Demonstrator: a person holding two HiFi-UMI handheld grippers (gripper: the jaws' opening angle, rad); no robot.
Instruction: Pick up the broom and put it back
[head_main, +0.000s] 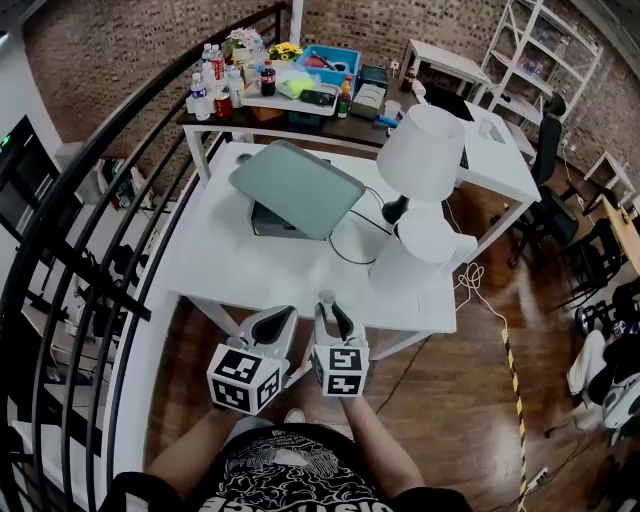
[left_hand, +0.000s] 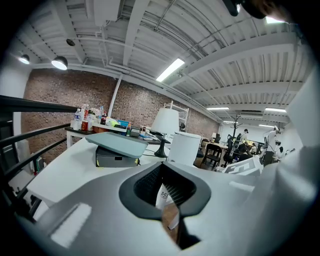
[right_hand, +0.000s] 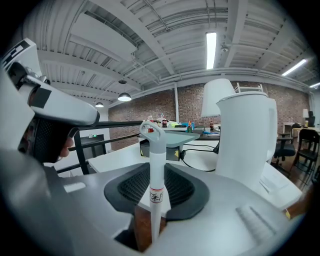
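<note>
The broom shows only as a white handle with a grey loop cap and a small printed label. It stands upright between the jaws of my right gripper, which is shut on it. In the head view the handle's cap pokes up at the right gripper, just at the white table's front edge. The broom's head is hidden below. My left gripper hovers close beside it on the left. Its jaws stand slightly apart with nothing in them; only a white table leg and brown floor show through the gap.
The white table carries a grey-lidded box, a white lamp, a white jug and black cables. A black railing runs along the left. A cluttered dark table stands behind, and striped tape crosses the wooden floor.
</note>
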